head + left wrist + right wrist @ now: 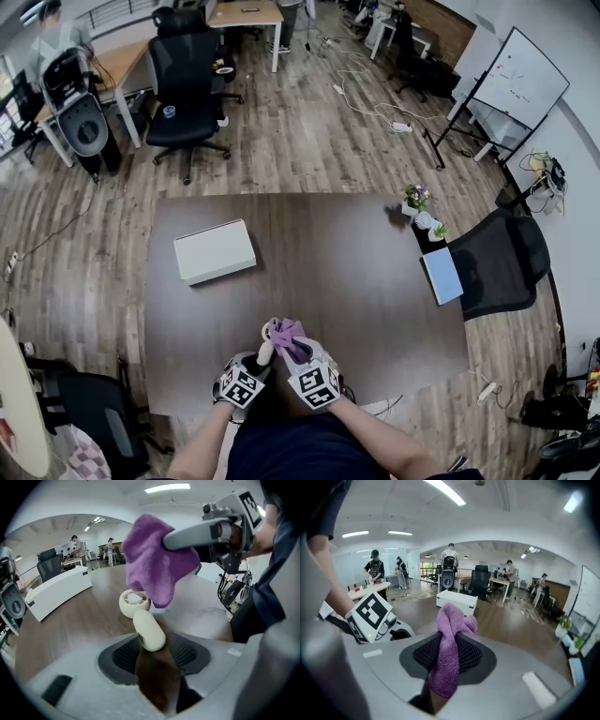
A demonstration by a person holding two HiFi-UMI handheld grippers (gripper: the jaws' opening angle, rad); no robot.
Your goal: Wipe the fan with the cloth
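Purple cloth [449, 658] clamped in my right gripper [302, 354] jaws, bunched, one end sticking out past tips. Cream fan [148, 631] gripped by handle in my left gripper [260, 364] jaws, round head pointing away from me. Cloth hangs right at fan head; contact unclear. Both over desk [356, 281] near edge. White box [215, 250] well apart, left side.
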